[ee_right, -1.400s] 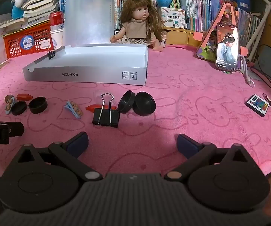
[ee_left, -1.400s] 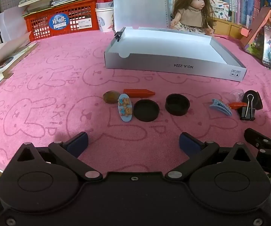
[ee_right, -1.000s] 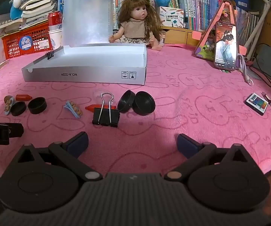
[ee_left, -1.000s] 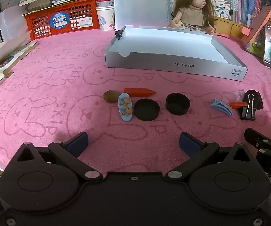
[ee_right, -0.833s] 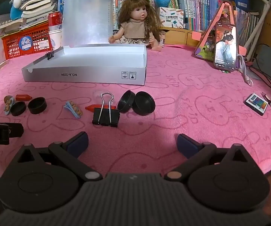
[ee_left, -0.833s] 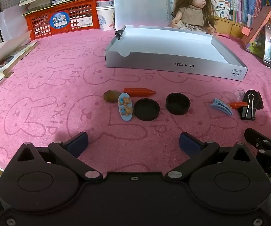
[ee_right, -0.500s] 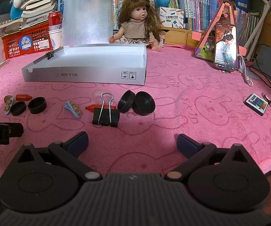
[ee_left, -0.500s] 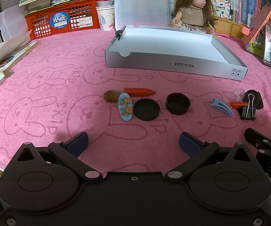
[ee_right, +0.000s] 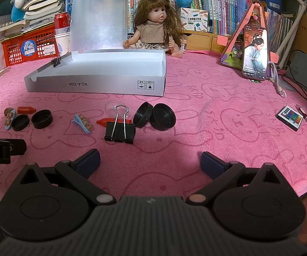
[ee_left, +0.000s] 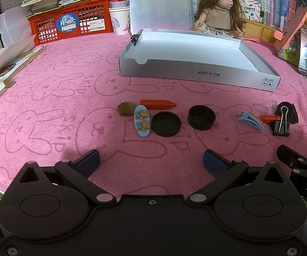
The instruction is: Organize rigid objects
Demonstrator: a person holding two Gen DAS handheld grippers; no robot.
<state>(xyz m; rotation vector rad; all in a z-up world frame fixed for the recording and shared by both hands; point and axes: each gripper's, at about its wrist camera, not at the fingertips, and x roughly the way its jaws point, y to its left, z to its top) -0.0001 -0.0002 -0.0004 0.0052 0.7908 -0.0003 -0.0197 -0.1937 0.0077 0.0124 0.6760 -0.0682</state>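
Observation:
Small items lie in a row on the pink towel before an open grey box [ee_left: 198, 75], which also shows in the right wrist view [ee_right: 98, 84]. From the left: a brown nut [ee_left: 126, 109], a blue bear hair clip [ee_left: 141, 120], an orange crayon [ee_left: 157, 104], two black lids [ee_left: 166, 124] [ee_left: 201, 117], a blue claw clip [ee_left: 251, 123], a black binder clip [ee_right: 120, 129] and two more black lids [ee_right: 163, 117]. My left gripper [ee_left: 151, 162] is open and empty, short of the lids. My right gripper [ee_right: 150, 162] is open and empty, short of the binder clip.
A doll [ee_right: 156, 24] sits behind the box. An orange basket [ee_left: 72, 22] stands back left. A phone on a stand [ee_right: 254, 53] is back right, with cables, a small colourful box [ee_right: 290, 117] and a pen at the right edge. A book lies far left [ee_left: 8, 64].

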